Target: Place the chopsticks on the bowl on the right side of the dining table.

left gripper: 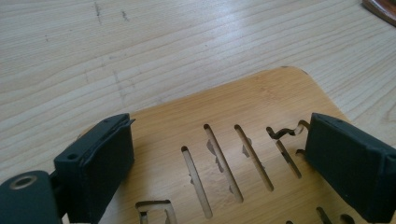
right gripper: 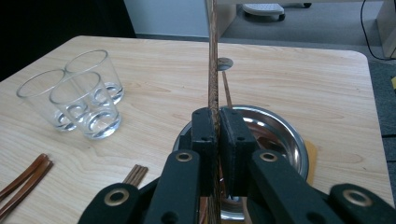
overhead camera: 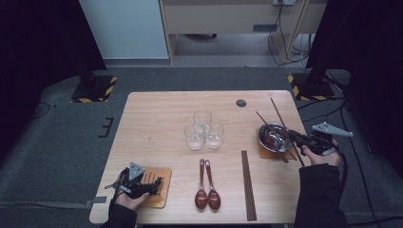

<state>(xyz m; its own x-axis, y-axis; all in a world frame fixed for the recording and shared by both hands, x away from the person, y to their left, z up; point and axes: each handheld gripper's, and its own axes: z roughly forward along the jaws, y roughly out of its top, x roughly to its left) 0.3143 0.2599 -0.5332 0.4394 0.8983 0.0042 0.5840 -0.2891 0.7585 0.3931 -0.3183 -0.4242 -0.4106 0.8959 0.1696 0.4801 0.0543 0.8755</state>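
The right gripper (right gripper: 217,140) pinched one thin brown wooden chopstick (right gripper: 213,60) tight above the shiny metal bowl (right gripper: 280,130), at three o'clock on the tabletop (overhead camera: 157,114). It should move slowly, keeping the stick steady. The left gripper (left gripper: 217,158) sat wide open, empty, over the slotted wooden mat (left gripper: 243,107).

high view overhead; right gripper view shares glasses (right gripper: 74,93).
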